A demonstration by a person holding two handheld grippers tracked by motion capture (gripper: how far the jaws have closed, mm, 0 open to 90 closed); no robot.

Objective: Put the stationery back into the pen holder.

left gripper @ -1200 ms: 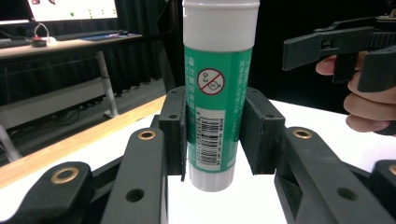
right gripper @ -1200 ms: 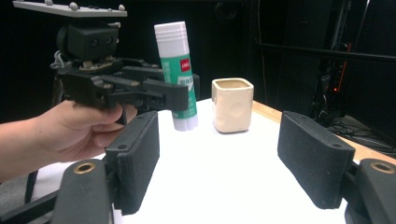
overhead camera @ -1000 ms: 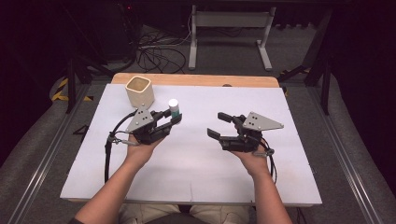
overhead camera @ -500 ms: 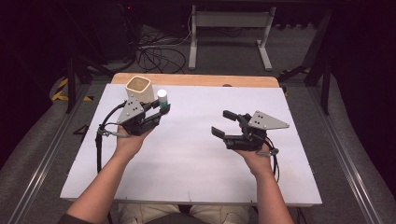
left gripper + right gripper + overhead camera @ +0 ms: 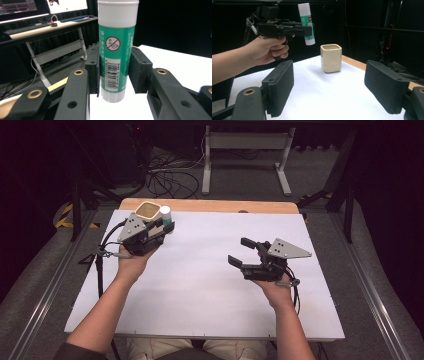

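Between the pads of your left claw a green and white glue stick is pinched upright, lifted clear of the white table, just beside the cream cup at the far left corner. Your right claw hovers well apart at the right, nothing between its pads; its jaws have just been opening and stand spread wide.

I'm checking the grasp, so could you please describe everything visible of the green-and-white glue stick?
The green-and-white plastic glue stick is a round tube with a white cap on top, a white base, a barcode and a red prohibition symbol. It stands upright, clamped at its lower half between the left gripper pads, lifted off the table beside the cream square cup.
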